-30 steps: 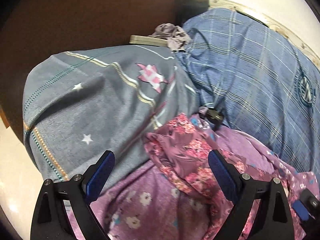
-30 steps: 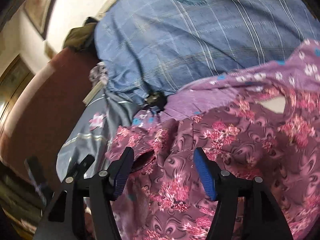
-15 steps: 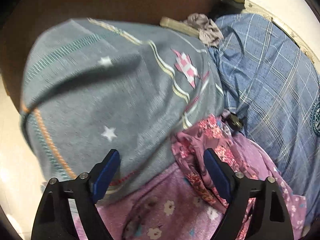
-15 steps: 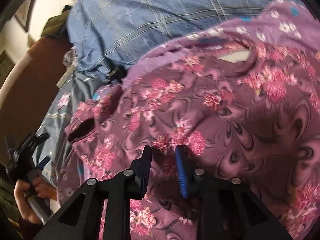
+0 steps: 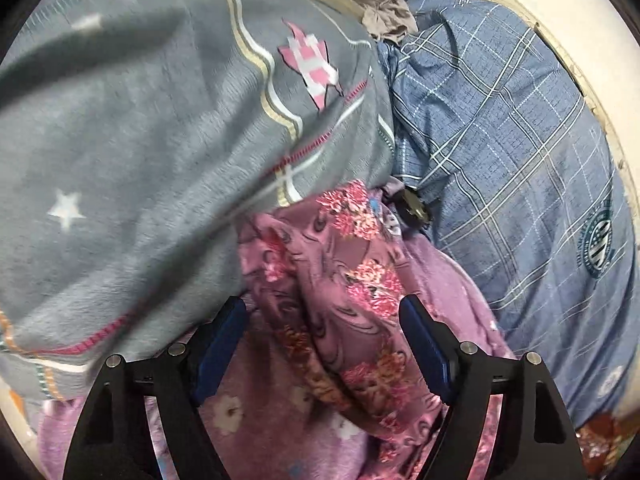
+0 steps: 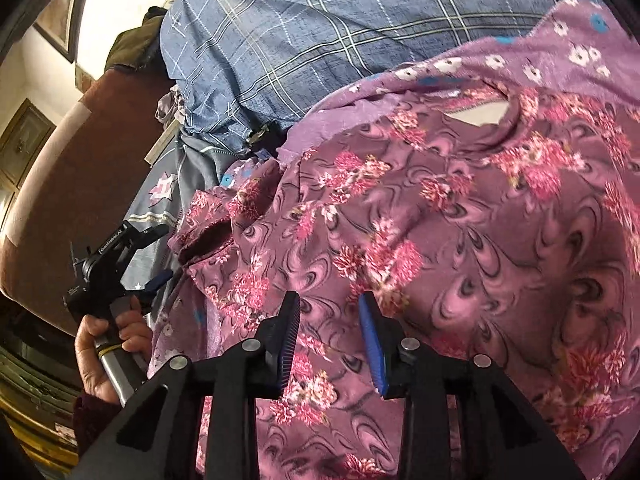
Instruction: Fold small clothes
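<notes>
A: Where's the floral garment (image 6: 440,220)?
B: Near centre, on a lilac blanket (image 5: 452,280); grey star-print cloth (image 5: 140,140) crowds its left; blue plaid cover (image 5: 500,140) lies beyond.
A: Grippers?
B: Left gripper (image 5: 322,344) has been closing, still apart astride a fold; right gripper (image 6: 329,344) slightly reopened, gripping nothing.

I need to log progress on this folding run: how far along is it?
Nothing looks folded: the floral garment lies rumpled. In hand: the right gripper straddles its cloth after closing, grip unclear; the left gripper, closing, straddles a bunched edge. Every fold remains.
</notes>
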A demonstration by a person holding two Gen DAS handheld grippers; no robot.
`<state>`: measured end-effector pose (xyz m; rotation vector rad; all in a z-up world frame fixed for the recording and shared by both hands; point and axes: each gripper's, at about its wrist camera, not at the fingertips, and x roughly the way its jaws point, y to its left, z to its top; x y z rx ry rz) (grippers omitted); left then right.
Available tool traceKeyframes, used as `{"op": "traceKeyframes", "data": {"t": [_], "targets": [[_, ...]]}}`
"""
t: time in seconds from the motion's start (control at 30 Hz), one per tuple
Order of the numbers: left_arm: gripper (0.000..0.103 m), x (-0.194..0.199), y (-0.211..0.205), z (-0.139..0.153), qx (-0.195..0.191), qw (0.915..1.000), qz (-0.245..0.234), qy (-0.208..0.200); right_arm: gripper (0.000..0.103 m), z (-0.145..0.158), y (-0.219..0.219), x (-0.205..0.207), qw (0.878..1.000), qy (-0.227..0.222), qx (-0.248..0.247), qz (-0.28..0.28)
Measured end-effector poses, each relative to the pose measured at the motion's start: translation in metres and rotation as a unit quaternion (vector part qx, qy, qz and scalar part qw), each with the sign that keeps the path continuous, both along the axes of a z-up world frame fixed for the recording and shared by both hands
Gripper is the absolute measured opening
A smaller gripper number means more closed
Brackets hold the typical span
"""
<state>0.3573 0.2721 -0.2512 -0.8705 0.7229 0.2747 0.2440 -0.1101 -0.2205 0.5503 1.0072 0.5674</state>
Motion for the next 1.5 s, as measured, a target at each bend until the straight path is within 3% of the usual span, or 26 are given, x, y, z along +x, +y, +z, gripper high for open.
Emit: {"op": "traceKeyframes", "data": {"t": [0.07,0.13,0.3,0.37,0.43,0.6,0.7,0.77,0.83,0.97,1.0,1.17,1.3,1.4,1.47,1.5], "targets": [[0.065,0.007,0.008,-0.009,-0.033,0.9994,-0.005,-0.005,0.033,0.003,-0.003,-0.001,1.0,-0.005,-0.001,-0.001],[0.047,0.011,0.017,-0.018,-0.066,0.9977,-0.009,-0.01,0.033,0.005,-0.006,-0.002,1.0,-0.008,0.001,-0.004],[0.018,0.019,0.03,-0.028,-0.079,0.9967,-0.008,-0.018,0.033,0.006,-0.013,-0.001,1.0,-0.006,0.005,-0.013],[0.016,0.018,0.029,-0.026,-0.078,0.9967,-0.01,-0.023,0.033,0.006,-0.014,-0.001,1.0,-0.005,0.004,-0.013],[0.006,0.016,0.027,-0.02,-0.064,0.9977,-0.008,-0.019,0.033,0.007,-0.014,-0.001,1.0,-0.005,0.005,-0.014],[0.002,0.005,0.016,0.0,-0.049,0.996,-0.03,-0.068,0.033,0.008,-0.013,0.0,1.0,-0.005,0.012,-0.013],[0.001,0.0,0.002,0.009,-0.051,0.9925,-0.059,-0.094,0.034,0.01,-0.01,0.001,0.999,-0.008,0.051,0.0],[0.001,-0.002,-0.01,0.016,-0.063,0.9876,-0.085,-0.116,0.043,0.012,-0.007,0.003,0.995,-0.009,0.098,0.008],[0.001,-0.006,-0.024,0.025,-0.078,0.98,-0.122,-0.137,0.063,0.012,-0.006,0.005,0.987,-0.003,0.161,0.008],[0.001,-0.007,-0.052,0.039,-0.092,0.9655,-0.177,-0.167,0.064,0.006,-0.005,0.012,0.967,0.022,0.252,0.009],[0.001,-0.01,-0.061,0.045,-0.097,0.9597,-0.194,-0.179,0.064,0.002,-0.004,0.014,0.959,0.041,0.277,0.042],[0.001,-0.015,-0.086,0.068,-0.116,0.9311,-0.252,-0.237,0.064,-0.012,0.0,0.016,0.916,0.087,0.388,0.05],[0.001,-0.021,-0.097,0.072,-0.118,0.9205,-0.274,-0.253,0.068,-0.027,-0.023,0.015,0.863,0.103,0.495,0.011],[0.001,-0.017,-0.113,0.065,-0.113,0.9203,-0.287,-0.24,0.067,-0.028,-0.043,0.016,0.855,0.095,0.51,-0.019],[0.001,-0.005,-0.12,0.061,-0.115,0.9209,-0.292,-0.231,0.059,-0.025,-0.05,0.018,0.862,0.091,0.499,-0.021],[0.001,-0.003,-0.124,0.058,-0.113,0.9216,-0.295,-0.226,0.041,-0.022,-0.053,0.018,0.869,0.084,0.488,-0.023]]}}
